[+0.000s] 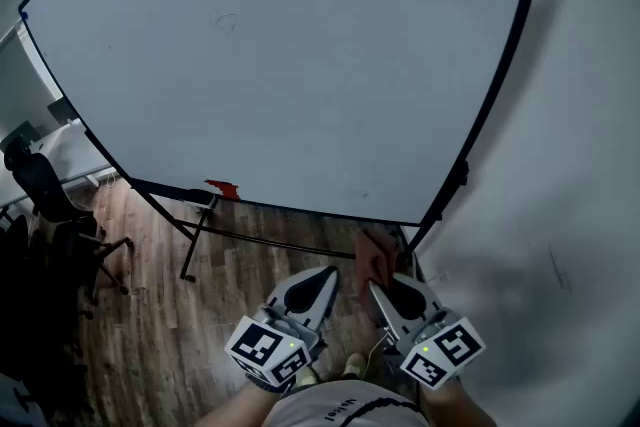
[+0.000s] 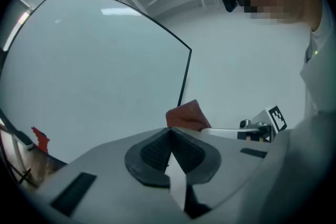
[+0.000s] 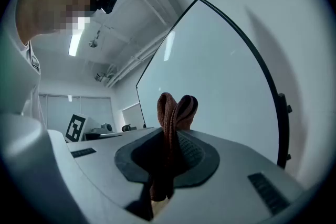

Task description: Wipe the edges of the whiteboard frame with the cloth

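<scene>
A large whiteboard [image 1: 290, 55] with a thin black frame [image 1: 497, 95] stands on a stand ahead of me. Its lower right corner is near my right gripper [image 1: 372, 277], which is shut on a folded reddish-brown cloth [image 1: 374, 253]. The cloth [image 3: 173, 113] sticks up between the jaws in the right gripper view, with the board's frame [image 3: 262, 71] behind it. My left gripper [image 1: 330, 277] is beside the right one, jaws shut with nothing in them. In the left gripper view the cloth [image 2: 188, 115] shows just beyond the shut jaws, and the frame's right edge [image 2: 185, 76] rises behind.
A small red object [image 1: 223, 188] sits on the board's bottom ledge at the left. The black stand legs [image 1: 195, 240] reach over the wood floor. Black office chairs [image 1: 50, 205] stand at the far left. A white wall [image 1: 570, 165] is right of the board.
</scene>
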`<state>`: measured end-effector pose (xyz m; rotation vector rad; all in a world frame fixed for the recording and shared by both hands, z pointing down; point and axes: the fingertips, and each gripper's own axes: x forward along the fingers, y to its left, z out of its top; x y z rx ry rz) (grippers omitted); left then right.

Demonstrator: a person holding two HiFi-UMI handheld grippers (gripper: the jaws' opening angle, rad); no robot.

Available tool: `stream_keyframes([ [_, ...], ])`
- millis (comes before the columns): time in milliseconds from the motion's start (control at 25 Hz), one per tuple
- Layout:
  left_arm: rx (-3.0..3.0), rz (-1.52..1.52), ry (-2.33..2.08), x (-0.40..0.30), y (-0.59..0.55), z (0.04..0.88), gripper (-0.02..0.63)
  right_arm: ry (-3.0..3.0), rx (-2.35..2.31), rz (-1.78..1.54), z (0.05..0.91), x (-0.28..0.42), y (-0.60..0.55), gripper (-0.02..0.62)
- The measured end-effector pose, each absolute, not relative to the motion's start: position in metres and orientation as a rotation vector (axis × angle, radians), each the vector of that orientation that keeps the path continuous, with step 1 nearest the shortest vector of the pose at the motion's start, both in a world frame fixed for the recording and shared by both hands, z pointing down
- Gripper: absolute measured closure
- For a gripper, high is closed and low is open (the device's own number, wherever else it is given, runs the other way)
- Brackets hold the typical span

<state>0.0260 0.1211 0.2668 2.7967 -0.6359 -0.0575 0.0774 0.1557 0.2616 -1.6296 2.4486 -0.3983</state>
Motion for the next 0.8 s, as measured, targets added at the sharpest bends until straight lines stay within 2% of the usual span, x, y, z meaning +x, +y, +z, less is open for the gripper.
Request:
stream_keyframes([
  [480, 2.814, -0.041, -0.595, 0.045, 0.126, 0.271, 0.598, 2.456, -1.619, -0.396, 0.264, 0.088, 0.158, 0.541],
  [800, 2.822, -0.009, -0.613, 0.055, 0.122, 0.292, 0.598, 2.353, -1.572, -0.539, 0.283, 0.109, 0.162, 0.541],
])
